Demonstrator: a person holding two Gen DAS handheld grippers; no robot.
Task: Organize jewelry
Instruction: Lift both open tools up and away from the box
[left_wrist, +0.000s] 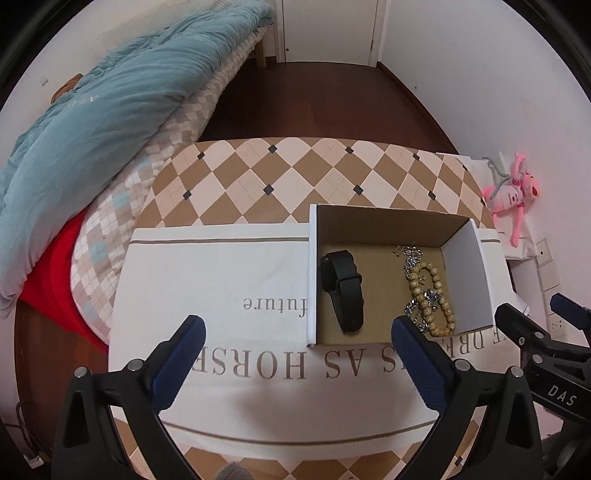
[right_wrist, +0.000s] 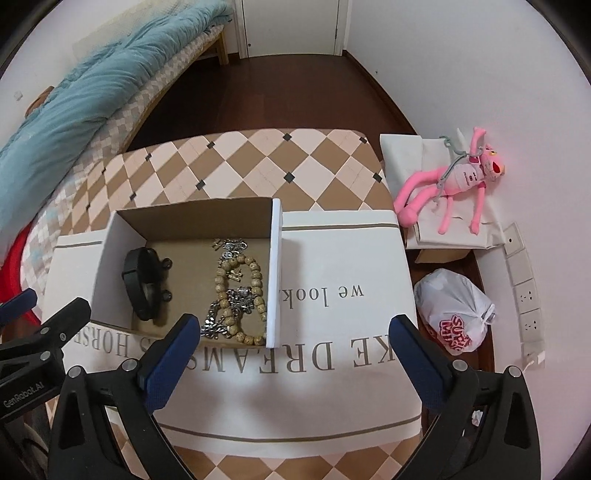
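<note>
Both grippers hovered over the desk (left_wrist: 236, 177) with nothing in hand. The left gripper (left_wrist: 295, 343) had its jaws spread wide and empty, and the right gripper (right_wrist: 295, 343) likewise stood wide open, holding nothing.

The jewelry lay inside the open cardboard box (right_wrist: 114, 236), which sat on a white printed cloth (left_wrist: 207, 273). In the left wrist view the box was at about two o'clock from the left gripper; in the right wrist view it was at about ten o'clock from the right gripper. A black smart band (left_wrist: 343, 291) rested along the box's left side. Toward the right side a wooden bead bracelet (right_wrist: 240, 291) lay tangled with a silver chain necklace (right_wrist: 218, 325), the two touching and overlapping.

No loose piece showed on the cloth outside the box, so the gathering step looked finished or nearly so. The next move, as a guess, would call for parting the beads from the chain, gripping one strand without dragging the other.
</note>
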